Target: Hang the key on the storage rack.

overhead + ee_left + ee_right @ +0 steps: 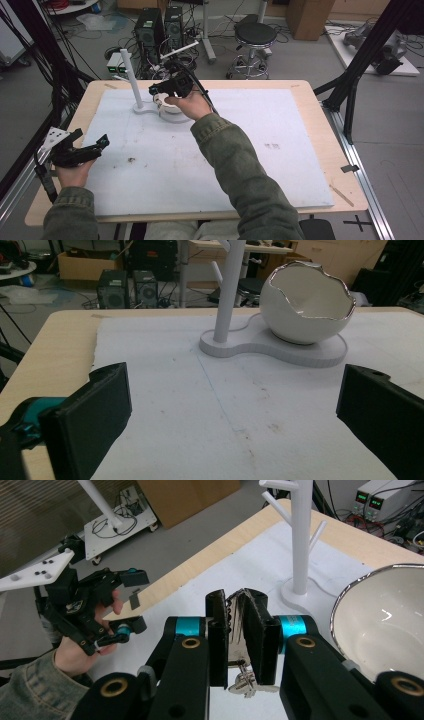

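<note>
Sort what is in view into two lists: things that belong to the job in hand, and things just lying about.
In the job:
- right gripper, shut on the keys
- egg-shaped bowl on the white stand
- stand's peg post

Lying about:
- left gripper, open, holding nothing
- stool
- computer towers
- cardboard box

wooden table (pixel 325 150) under a white mat (pixel 250 165); white stand (pixel 150 107) on it.
</note>
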A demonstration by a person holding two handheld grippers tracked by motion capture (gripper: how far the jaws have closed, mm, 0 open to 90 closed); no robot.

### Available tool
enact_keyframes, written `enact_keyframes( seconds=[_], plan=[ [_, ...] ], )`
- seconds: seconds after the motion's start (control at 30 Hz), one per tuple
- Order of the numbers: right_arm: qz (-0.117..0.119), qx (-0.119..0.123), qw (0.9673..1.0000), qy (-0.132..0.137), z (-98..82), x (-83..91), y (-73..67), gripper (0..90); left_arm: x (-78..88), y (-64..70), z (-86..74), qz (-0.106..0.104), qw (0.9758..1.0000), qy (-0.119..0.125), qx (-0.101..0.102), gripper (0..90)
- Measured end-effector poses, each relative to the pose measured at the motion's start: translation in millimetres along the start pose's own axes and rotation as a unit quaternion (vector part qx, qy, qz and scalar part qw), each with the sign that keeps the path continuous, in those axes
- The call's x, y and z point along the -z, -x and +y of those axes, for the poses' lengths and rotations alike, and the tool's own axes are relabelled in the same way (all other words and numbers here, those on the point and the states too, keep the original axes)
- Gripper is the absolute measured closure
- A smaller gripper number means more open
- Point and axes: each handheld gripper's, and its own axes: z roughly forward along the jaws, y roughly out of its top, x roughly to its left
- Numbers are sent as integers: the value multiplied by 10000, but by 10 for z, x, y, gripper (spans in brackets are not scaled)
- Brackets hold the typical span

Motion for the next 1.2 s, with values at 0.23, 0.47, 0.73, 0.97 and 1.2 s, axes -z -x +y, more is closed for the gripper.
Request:
enact_keyframes(
  seconds=[0.23, 0.47, 0.73, 0.97, 1.2],
  plan=[
    [-6, 111, 9999, -20, 164, -53, -33, 808, 1, -1, 1, 9, 10000, 7, -7, 17],
    [-59, 195, 9998, -32, 340, -107, -63, 808, 4, -7, 2, 9, 10000, 18, 6, 17],
    [-29, 288, 9996, -66, 545, -188, -119, 808, -5, -1, -1, -34, 10000, 7, 27, 17],
    [-91, 322, 9992, -220, 649, -352, -111, 808, -11, 0, -1, -73, 10000, 14, 52, 17],
    [-140, 353, 9988, -298, 814, -505, -86, 808, -2, -14, -2, -55, 9999, 25, 89, 17]
  ],
)
